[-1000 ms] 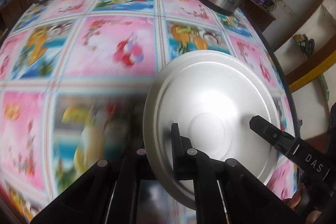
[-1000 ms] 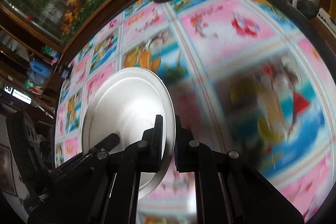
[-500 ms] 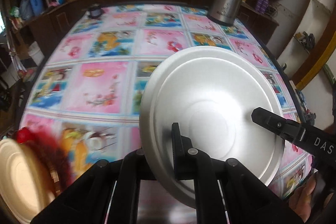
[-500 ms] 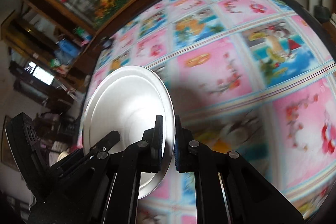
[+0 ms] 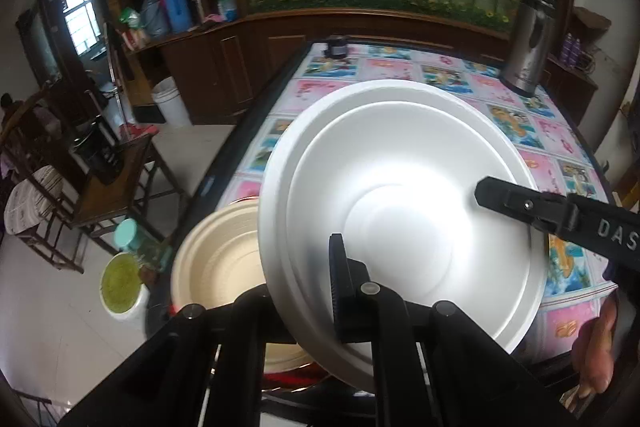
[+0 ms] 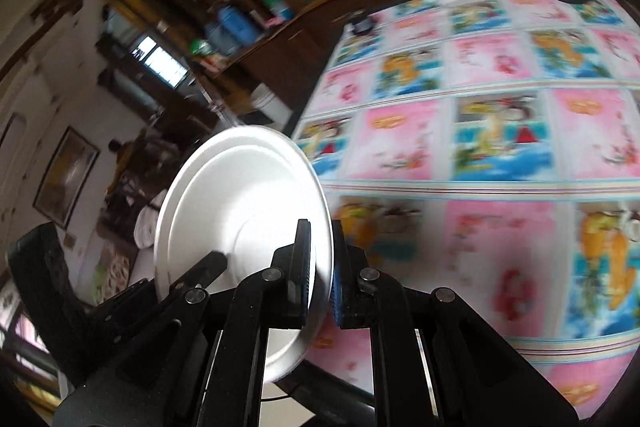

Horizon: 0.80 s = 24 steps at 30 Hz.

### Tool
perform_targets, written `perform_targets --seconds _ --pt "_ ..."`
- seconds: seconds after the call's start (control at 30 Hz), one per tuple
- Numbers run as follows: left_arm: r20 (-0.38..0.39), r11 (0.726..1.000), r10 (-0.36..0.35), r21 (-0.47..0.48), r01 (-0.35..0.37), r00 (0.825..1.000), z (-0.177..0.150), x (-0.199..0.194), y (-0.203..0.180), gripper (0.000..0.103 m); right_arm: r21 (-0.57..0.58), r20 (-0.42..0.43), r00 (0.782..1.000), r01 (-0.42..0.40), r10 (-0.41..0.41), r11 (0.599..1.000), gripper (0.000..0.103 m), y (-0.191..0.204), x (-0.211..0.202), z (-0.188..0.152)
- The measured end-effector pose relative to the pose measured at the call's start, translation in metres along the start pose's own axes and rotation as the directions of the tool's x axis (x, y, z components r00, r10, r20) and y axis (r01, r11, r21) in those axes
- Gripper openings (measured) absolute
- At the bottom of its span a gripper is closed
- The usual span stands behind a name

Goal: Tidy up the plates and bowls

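Both grippers are clamped on the same white plate, one at each side of its rim. Your left gripper pinches the near edge, with one finger showing dark across the plate's face and the other hidden behind the rim. Your right gripper has its two pads closed tight on the opposite edge, and in the left view it shows as the black finger reaching in from the right.

You are holding the plate in the air, tilted with its face toward you, above the near left corner of the table. Just beside and below it, partly behind the left gripper, sits a beige bowl, close to the table's edge. I cannot tell whether the plate touches it; they overlap in the view.

As for progress, I judge you are mid-carry: the plate is lifted but not yet set down anywhere. The beige bowl looks like the gathering spot, so placing the plate by or with it is likely the step in hand. Beyond a steel flask and a small dark object at the far end, I see no other dishes on the cloth, though much of the table is hidden behind the plate.
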<state>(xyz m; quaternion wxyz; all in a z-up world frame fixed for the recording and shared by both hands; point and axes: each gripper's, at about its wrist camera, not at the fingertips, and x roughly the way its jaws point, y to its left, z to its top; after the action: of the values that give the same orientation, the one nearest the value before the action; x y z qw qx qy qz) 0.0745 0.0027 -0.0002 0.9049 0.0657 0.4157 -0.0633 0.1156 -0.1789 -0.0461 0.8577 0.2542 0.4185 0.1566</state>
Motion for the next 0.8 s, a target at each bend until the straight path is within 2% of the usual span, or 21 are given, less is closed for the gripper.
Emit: perform_targets --seconds 0.1,0.2,0.37,0.57,0.8 --pt "-0.012 0.999 0.049 0.0 -0.049 0.999 -0.005 -0.001 0.023 0.01 -0.024 -0.038 0.999 -0.034 0.033 0.999 0.008 0.021 0.02 -0.004" --pt "-0.034 0.998 0.059 -0.025 -0.06 0.998 -0.008 0.004 0.042 0.01 -0.061 -0.061 0.998 -0.023 0.02 0.998 0.008 0.036 0.04 -0.008" --pt "-0.118 0.998 0.045 -0.034 -0.049 0.992 -0.014 0.032 0.061 0.011 -0.073 -0.123 0.992 -0.002 -0.007 0.997 0.008 0.04 0.074 -0.013" --pt "-0.187 0.998 0.015 -0.055 -0.025 0.982 -0.03 0.047 0.071 0.014 -0.08 -0.171 0.985 0.017 -0.03 0.997 0.008 0.039 0.097 -0.018" --pt "-0.214 0.997 -0.02 -0.074 0.004 0.977 -0.036 0.049 0.08 0.015 -0.102 -0.195 0.98 0.022 -0.042 0.995 0.008 0.046 0.103 -0.02"
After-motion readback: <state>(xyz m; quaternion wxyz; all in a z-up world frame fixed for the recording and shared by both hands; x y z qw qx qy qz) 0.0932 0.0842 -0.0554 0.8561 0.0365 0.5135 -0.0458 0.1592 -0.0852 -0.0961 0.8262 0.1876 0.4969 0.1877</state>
